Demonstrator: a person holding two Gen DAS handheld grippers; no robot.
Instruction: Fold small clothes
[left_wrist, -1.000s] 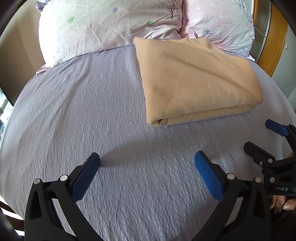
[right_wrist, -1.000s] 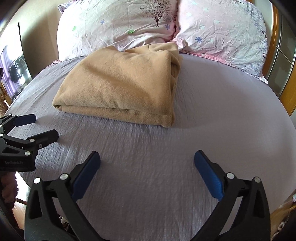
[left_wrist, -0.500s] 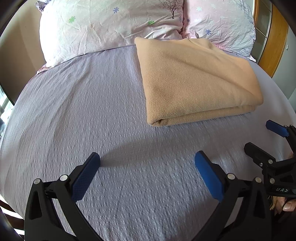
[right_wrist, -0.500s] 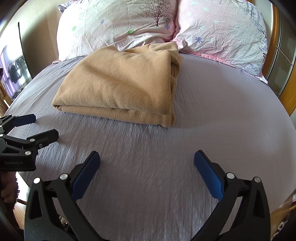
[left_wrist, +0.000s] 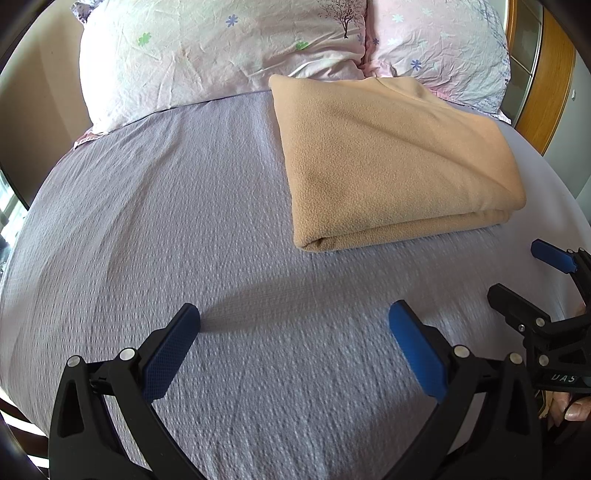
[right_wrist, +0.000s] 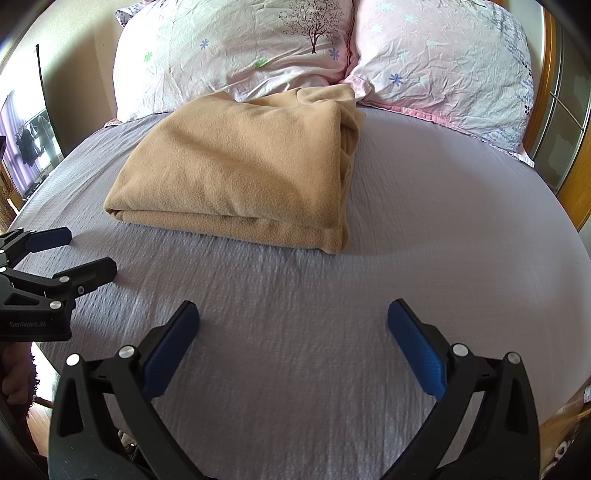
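Left of the folded tan fleece (left_wrist: 391, 162), across bare lavender bedsheet (left_wrist: 184, 229): left gripper (left_wrist: 293, 321), held low over the sheet, blue pads (left_wrist: 168, 354) spread wide, nothing between them. Behind the fleece, touching its far edge: two floral pillows (left_wrist: 221, 55), propped side by side. Fleece itself lay flat on the sheet, stacked in layers, folded edge facing the grippers, well apart from both. Near that folded edge, toward its right end: right gripper (right_wrist: 293, 321), likewise spread wide and empty over bare sheet. Right of the fleece, past the bed's edge: wooden frame (right_wrist: 576, 166).
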